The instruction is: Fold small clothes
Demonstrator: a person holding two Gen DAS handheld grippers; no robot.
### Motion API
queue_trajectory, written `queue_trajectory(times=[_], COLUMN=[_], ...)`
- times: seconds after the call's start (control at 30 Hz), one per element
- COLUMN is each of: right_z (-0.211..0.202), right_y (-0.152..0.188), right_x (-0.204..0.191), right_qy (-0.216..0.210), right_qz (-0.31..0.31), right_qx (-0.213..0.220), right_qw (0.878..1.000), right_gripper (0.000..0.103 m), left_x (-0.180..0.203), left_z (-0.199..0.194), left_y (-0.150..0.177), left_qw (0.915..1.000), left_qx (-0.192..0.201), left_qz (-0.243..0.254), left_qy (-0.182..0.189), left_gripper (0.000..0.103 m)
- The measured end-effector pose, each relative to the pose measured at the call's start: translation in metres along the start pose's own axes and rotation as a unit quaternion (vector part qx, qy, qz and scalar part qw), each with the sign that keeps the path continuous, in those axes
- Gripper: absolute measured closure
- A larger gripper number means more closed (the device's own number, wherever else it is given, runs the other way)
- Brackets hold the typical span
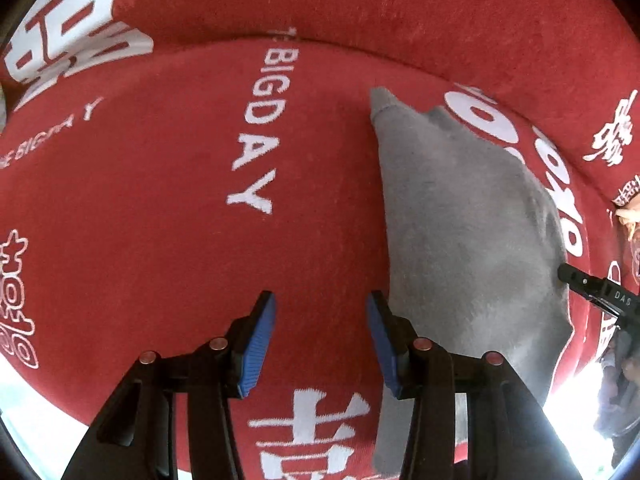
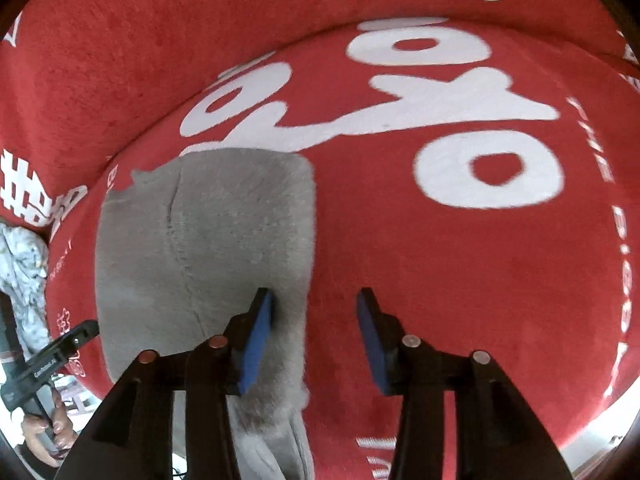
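Note:
A grey fleece garment (image 1: 468,220) lies flat on a red cover with white lettering (image 1: 168,184). It also shows in the right wrist view (image 2: 208,240), with a seam down its middle. My left gripper (image 1: 322,344) is open and empty, just left of the garment's left edge. My right gripper (image 2: 316,340) is open, with its left blue pad (image 2: 258,340) over the garment's right edge and its right pad over the red cover. The other gripper's black tip shows at the garment's far side in each view (image 1: 588,286) (image 2: 60,350).
The red cover (image 2: 460,260) rises into a back cushion behind the garment. A pale patterned cloth (image 2: 22,276) lies at the left edge of the right wrist view. Bright floor shows past the cover's front edge (image 1: 24,408).

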State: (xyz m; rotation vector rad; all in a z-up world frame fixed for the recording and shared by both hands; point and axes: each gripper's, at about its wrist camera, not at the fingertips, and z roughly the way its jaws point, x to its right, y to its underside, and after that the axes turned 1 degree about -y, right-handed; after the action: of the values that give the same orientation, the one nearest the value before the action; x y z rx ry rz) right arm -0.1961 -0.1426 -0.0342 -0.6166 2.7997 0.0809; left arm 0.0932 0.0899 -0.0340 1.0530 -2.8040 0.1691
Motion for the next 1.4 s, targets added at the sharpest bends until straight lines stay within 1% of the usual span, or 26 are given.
queue_trajectory(times=[0.07,0.13,0.2,0.27,0.3,0.37,0.4,0.47,0.57,0.6,0.63,0.7,0.73,0.8,0.87,0.93,1.0,1.13,1.4], right_z=[-0.011,-0.021,-0.031,-0.038,-0.040,-0.036,-0.033,-0.024,-0.006,0.004,0.012,0.018,0.016,0.012,0.006,-0.002,-0.008,-0.014,-0.021], right_y=[0.007,0.015,0.026,0.035,0.040,0.046,0.050,0.057,0.063,0.064,0.065,0.066,0.066,0.067,0.068,0.068,0.068,0.072,0.077], right_x=[0.009,0.008,-0.004,-0.017,-0.024,-0.040,-0.047,-0.054,-0.055,-0.050,-0.043,-0.034,-0.031,-0.033,-0.034,-0.032,-0.032,-0.038,-0.032], right_qy=[-0.021,-0.039,-0.047,-0.051,-0.055,-0.060,-0.062,-0.048,-0.010,0.004,0.007,-0.002,-0.006,0.001,0.008,0.004,0.001,0.020,0.025], right_qz=[0.022,0.032,0.024,0.007,-0.002,-0.018,-0.026,-0.046,-0.070,-0.066,-0.055,-0.034,-0.028,-0.035,-0.042,-0.035,-0.032,-0.053,-0.028], right_qx=[-0.006,-0.009,-0.005,0.001,0.000,-0.012,-0.017,-0.032,-0.045,-0.058,-0.070,-0.075,-0.073,-0.069,-0.067,-0.064,-0.064,-0.063,-0.064], right_qw=[1.000,0.999,0.999,0.999,0.999,0.998,0.998,0.997,0.996,0.996,0.996,0.997,0.997,0.997,0.997,0.997,0.997,0.996,0.997], right_gripper=[0.062,0.063,0.071,0.077,0.079,0.080,0.080,0.080,0.080,0.081,0.081,0.081,0.081,0.081,0.081,0.080,0.075,0.075,0.075], left_x=[0.004,0.014,0.026,0.040,0.045,0.055,0.057,0.059,0.056,0.056,0.057,0.060,0.061,0.063,0.061,0.061,0.061,0.063,0.064], left_z=[-0.010,-0.018,-0.021,-0.020,-0.017,-0.008,-0.005,-0.002,-0.001,-0.001,-0.001,-0.002,-0.002,-0.003,-0.003,-0.004,-0.004,-0.005,-0.007], left_y=[0.004,0.007,0.009,0.013,0.014,0.019,0.021,0.025,0.025,0.025,0.025,0.025,0.026,0.026,0.026,0.026,0.026,0.027,0.028], left_qw=[1.0000,0.9997,0.9994,0.9990,0.9989,0.9986,0.9985,0.9987,0.9992,0.9992,0.9991,0.9986,0.9984,0.9983,0.9987,0.9989,0.9989,0.9985,0.9982], left_qx=[0.005,0.008,0.008,0.005,0.001,-0.010,-0.010,-0.005,-0.007,-0.009,-0.008,-0.007,-0.005,-0.004,-0.006,-0.008,-0.009,-0.010,-0.018], left_qz=[0.006,0.018,0.030,0.043,0.046,0.052,0.053,0.051,0.040,0.039,0.041,0.051,0.053,0.054,0.046,0.040,0.041,0.046,0.048], left_qy=[0.004,0.012,0.013,0.013,0.012,0.006,0.000,-0.009,-0.006,-0.006,-0.009,-0.016,-0.018,-0.023,-0.022,-0.022,-0.023,-0.029,-0.032], left_gripper=[0.055,0.055,0.055,0.055,0.055,0.055,0.055,0.055,0.054,0.054,0.054,0.054,0.054,0.054,0.054,0.054,0.054,0.054,0.054])
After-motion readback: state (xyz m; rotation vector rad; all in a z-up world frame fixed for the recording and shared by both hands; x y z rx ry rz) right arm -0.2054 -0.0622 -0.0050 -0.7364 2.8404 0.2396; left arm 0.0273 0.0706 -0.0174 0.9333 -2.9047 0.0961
